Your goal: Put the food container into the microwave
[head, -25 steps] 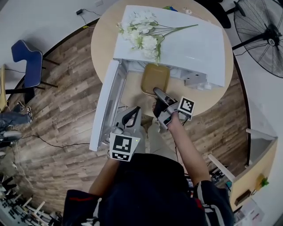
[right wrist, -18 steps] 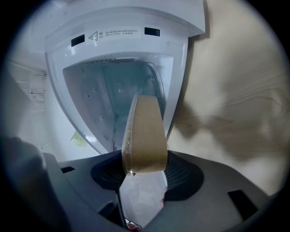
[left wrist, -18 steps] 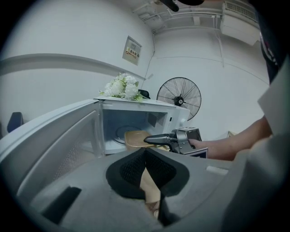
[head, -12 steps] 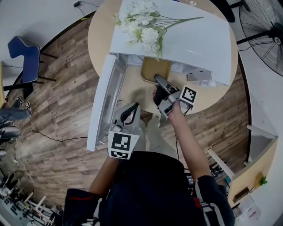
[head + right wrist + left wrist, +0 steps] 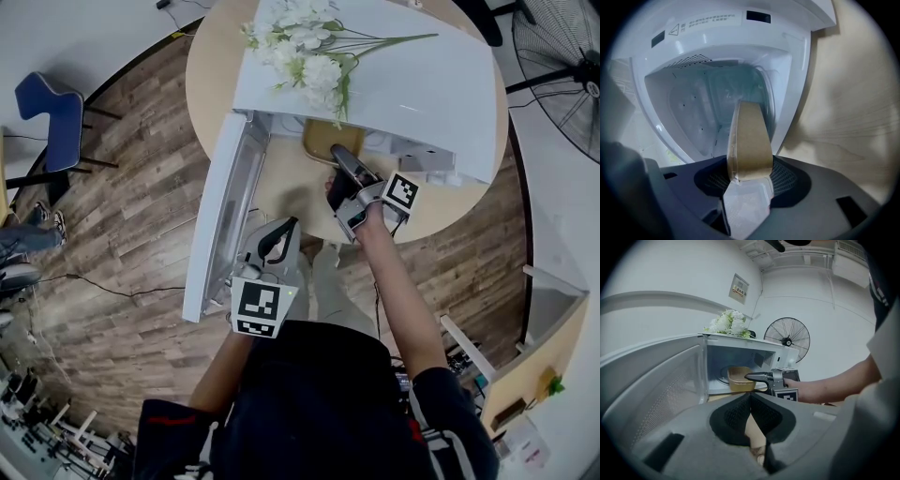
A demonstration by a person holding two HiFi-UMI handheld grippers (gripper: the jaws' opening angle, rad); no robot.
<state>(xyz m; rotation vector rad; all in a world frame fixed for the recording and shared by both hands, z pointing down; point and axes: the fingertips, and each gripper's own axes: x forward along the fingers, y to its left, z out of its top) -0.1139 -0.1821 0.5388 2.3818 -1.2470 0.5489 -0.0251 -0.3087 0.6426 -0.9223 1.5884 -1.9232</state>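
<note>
A tan food container is partly inside the open white microwave, and its far end is hidden under the microwave's top. My right gripper is shut on the container's near rim. In the right gripper view the container is seen edge-on between the pads and reaches into the cavity. The left gripper view shows the container at the opening with the right gripper on it. My left gripper hangs back beside the open door, shut and holding nothing.
The microwave stands on a round wooden table, with its door swung out to the left. White artificial flowers lie on the microwave's top. A floor fan stands at the right and a blue chair at the left.
My right gripper has pushed the container further into the microwave, so less of it shows below the top. The left gripper has hardly moved.
</note>
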